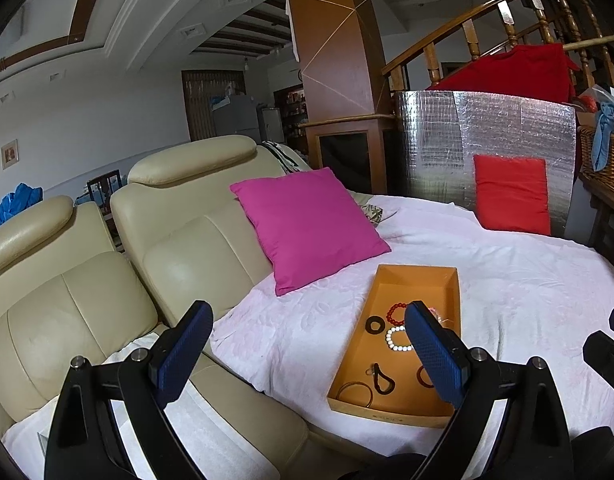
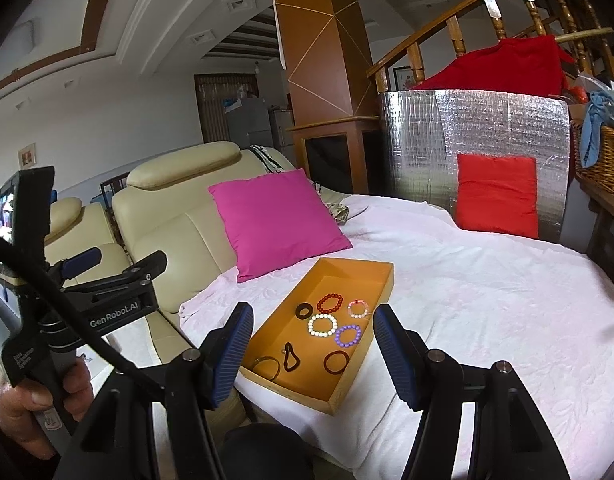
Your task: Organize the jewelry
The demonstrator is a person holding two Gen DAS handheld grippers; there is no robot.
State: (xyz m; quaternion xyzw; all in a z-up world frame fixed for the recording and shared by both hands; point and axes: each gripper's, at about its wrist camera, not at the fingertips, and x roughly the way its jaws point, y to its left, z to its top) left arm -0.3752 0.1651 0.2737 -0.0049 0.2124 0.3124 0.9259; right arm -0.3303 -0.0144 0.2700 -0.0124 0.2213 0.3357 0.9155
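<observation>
An orange tray (image 2: 381, 280) lies on the white bed cover, also in the left wrist view (image 1: 411, 276). It holds several bracelets and rings: a red bead bracelet (image 2: 330, 303), a white bead bracelet (image 2: 322, 325), a purple one (image 2: 348, 335), a pink one (image 2: 357, 309), a dark ring (image 2: 304, 311), a dark red bangle (image 2: 336, 362) and thin dark loops (image 2: 267, 366). My right gripper (image 2: 313, 354) is open and empty, held above the tray's near end. My left gripper (image 1: 307, 354) is open and empty, left of the tray; it also shows in the right wrist view (image 2: 119, 258).
A magenta pillow (image 2: 275, 220) leans behind the tray against a cream leather sofa (image 1: 107, 280). A red pillow (image 2: 497, 196) stands against a silver foil panel (image 2: 487, 128). A wicker basket (image 2: 603, 160) sits at the right. White bed cover (image 2: 487, 300) spreads right of the tray.
</observation>
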